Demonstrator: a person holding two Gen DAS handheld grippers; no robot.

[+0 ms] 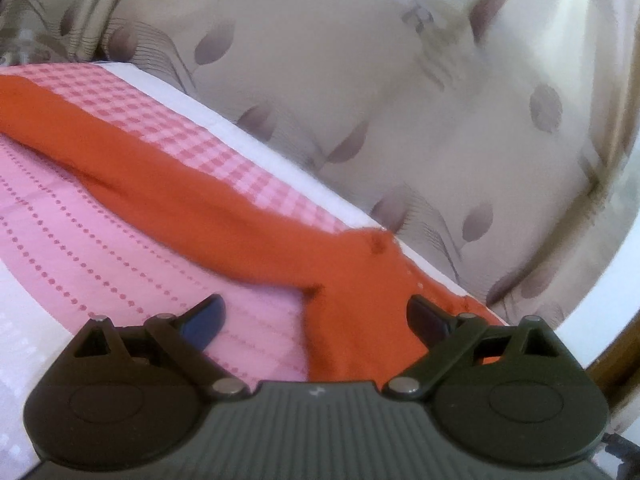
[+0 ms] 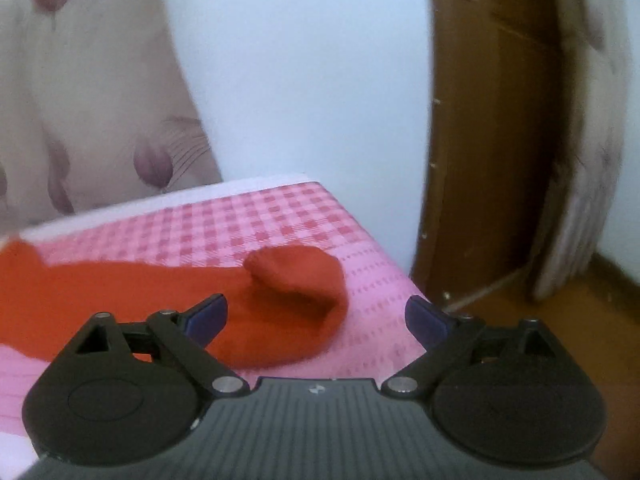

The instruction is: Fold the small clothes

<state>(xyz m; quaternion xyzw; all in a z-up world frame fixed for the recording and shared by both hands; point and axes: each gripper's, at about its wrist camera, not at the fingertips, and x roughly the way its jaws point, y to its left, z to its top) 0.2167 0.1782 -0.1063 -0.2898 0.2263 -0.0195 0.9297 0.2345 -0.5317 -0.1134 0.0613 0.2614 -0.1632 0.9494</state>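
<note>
Lying flat, orange garment point(image 1: 168, 168) on pink cloth point(image 1: 80, 240)

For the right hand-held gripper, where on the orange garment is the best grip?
Probably the rounded end of the orange garment. It bulges up off the pink cloth, giving the open right hand-held gripper a raised fold to pinch from the near side, straight ahead.

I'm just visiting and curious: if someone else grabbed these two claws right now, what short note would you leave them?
Left claw: open, empty, over one end of the orange garment.
Right claw: open, empty, near the garment's other end, which looks curled over on itself.
The garment lies stretched long across the pink tablecloth, close to the table's far edge.
Done: laid out, though no finished fold is visible.
Left: grasp the ends and fold.
</note>
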